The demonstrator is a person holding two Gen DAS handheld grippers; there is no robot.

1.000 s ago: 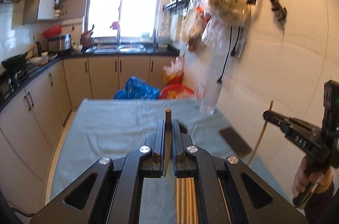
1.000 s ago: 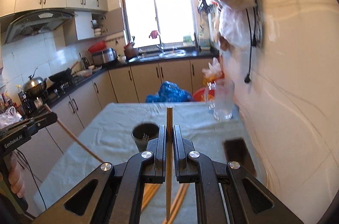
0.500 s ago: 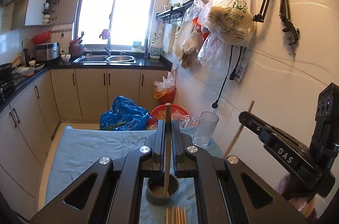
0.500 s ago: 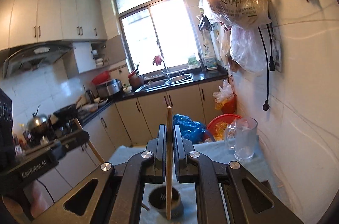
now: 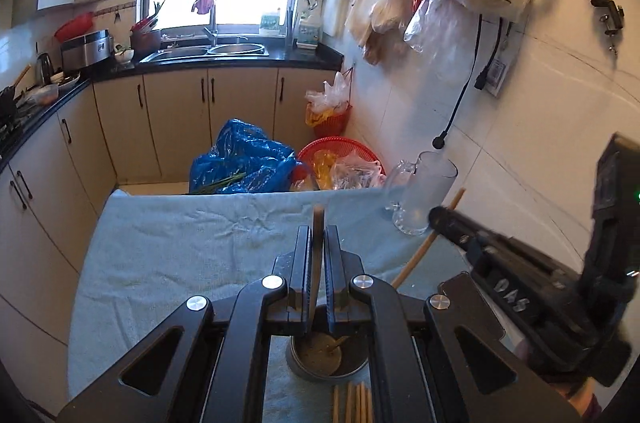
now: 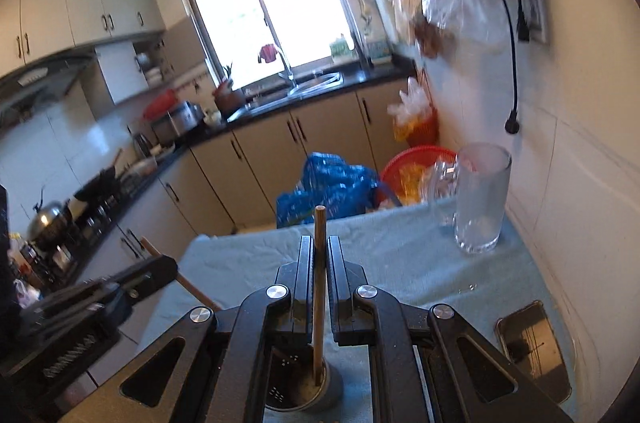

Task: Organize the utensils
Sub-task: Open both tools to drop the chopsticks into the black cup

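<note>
Both tools clamped on one chopstick each, over the holder.
Left wrist: left tool point(image 5: 316, 255) pinches chopstick point(image 5: 317, 243); holder point(image 5: 328, 359) on table point(image 5: 180, 247), spare sticks point(image 5: 352, 403) beside.
Right wrist: right tool point(image 6: 318, 267) grips chopstick point(image 6: 319, 287), tip inside holder point(image 6: 308, 391); glass point(image 6: 480, 199) far right.

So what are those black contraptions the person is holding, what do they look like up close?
Both are matte black handheld tools. The left gripper and right gripper each have two flat, ribbed parallel fingers on angular linkage arms with triangular cut-outs and round silver bolt heads. Seen side-on, the right one carries white "DAS" lettering and a small green light; the left one's white marking is blurred. No cables or sleeves show clearly.
</note>
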